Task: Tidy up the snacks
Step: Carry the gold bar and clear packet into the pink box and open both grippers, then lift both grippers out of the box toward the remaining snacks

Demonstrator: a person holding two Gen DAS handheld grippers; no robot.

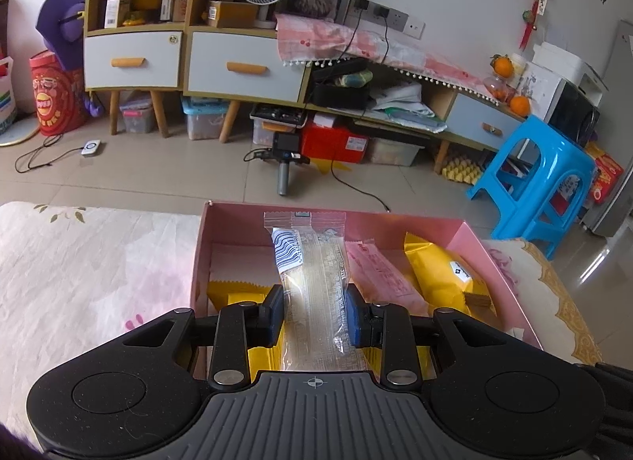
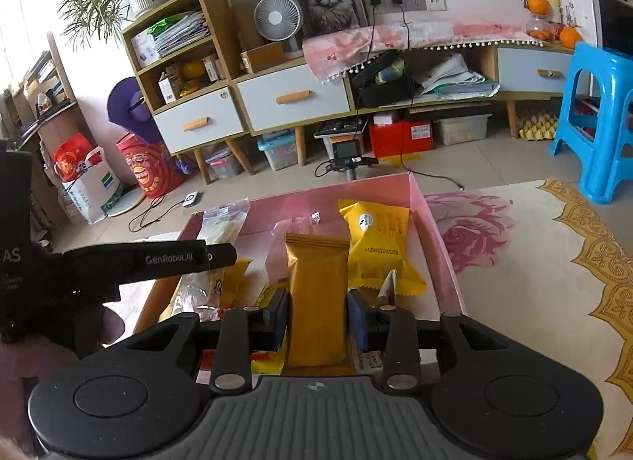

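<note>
A clear snack packet with a blue wave print at its far end stands lengthwise over the pink box, pinched at both sides by the left gripper, whose pads press into the wrapper. In the box to the right of that packet lie a pink packet and a yellow packet with a white label; another yellow packet lies in the box's near left corner. The right gripper is likewise closed on a plain gold packet, held upright above the near part of the pink box. Just beyond it inside the box rests a yellow packet with printed code, and the clear packet shows at the box's left side behind the black body of the other tool. The box sits on a cloth with pink flowers and gold edging. Beyond the box stand a blue stool and a wooden cabinet with white drawers.
</note>
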